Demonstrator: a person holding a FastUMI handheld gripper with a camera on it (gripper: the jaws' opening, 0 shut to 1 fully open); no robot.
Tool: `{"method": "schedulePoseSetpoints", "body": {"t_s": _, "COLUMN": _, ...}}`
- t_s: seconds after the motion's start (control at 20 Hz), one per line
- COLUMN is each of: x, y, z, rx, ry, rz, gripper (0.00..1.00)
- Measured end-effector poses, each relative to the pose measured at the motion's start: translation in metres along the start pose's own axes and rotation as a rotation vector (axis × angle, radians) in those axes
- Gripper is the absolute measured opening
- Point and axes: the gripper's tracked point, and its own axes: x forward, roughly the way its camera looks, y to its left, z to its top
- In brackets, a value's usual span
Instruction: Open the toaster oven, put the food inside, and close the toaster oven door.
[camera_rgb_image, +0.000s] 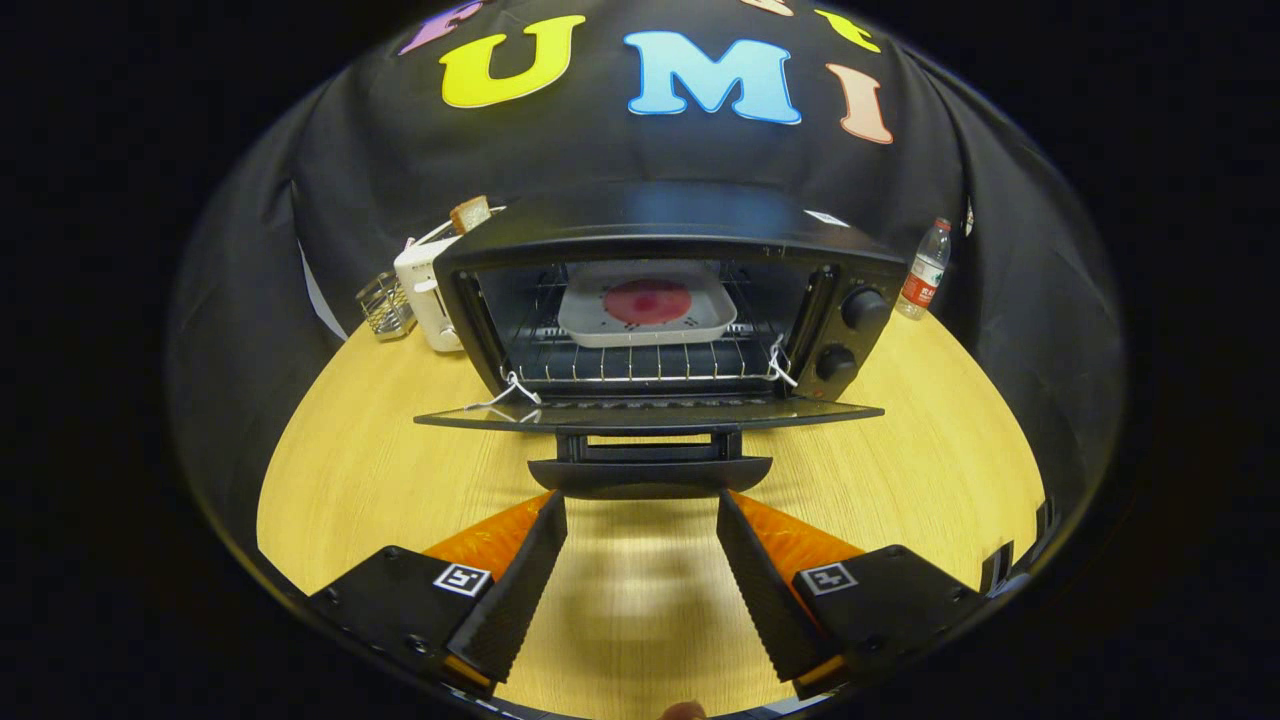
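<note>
While the toaster oven sits toward the back of the wooden surface, I see its door folded all the way down, lying flat and level with the handle facing me. My gripper is spread wide and holds nothing; its two black ribbed fingers stand well apart, and their tips reach up to the underside of the door handle, one near each end of it. I cannot tell whether they touch it. Inside the oven, a white tray rests on the wire rack, and a round reddish piece of food lies in the middle of that tray. Two black knobs sit one above the other on the oven's right panel. Left of the oven, near the back edge, stands a white toaster with a slice of bread poking up, and beside it a small wire basket. A plastic bottle stands at the back right.
</note>
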Motion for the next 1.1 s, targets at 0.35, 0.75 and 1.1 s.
{"method": "schedulePoseSetpoints", "body": {"t_s": 0.35, "x": -0.018, "y": -0.001, "z": 0.038, "rx": -0.078, "ry": -0.138, "rz": -0.014, "gripper": 0.97}}
{"method": "schedulePoseSetpoints", "body": {"t_s": 0.75, "x": -0.077, "y": -0.005, "z": 0.073, "rx": -0.102, "ry": -0.338, "rz": 0.010, "gripper": 0.98}}
{"method": "schedulePoseSetpoints", "body": {"t_s": 1.1, "x": -0.159, "y": -0.038, "z": 0.100, "rx": -0.073, "ry": -0.509, "rz": 0.014, "gripper": 0.97}}
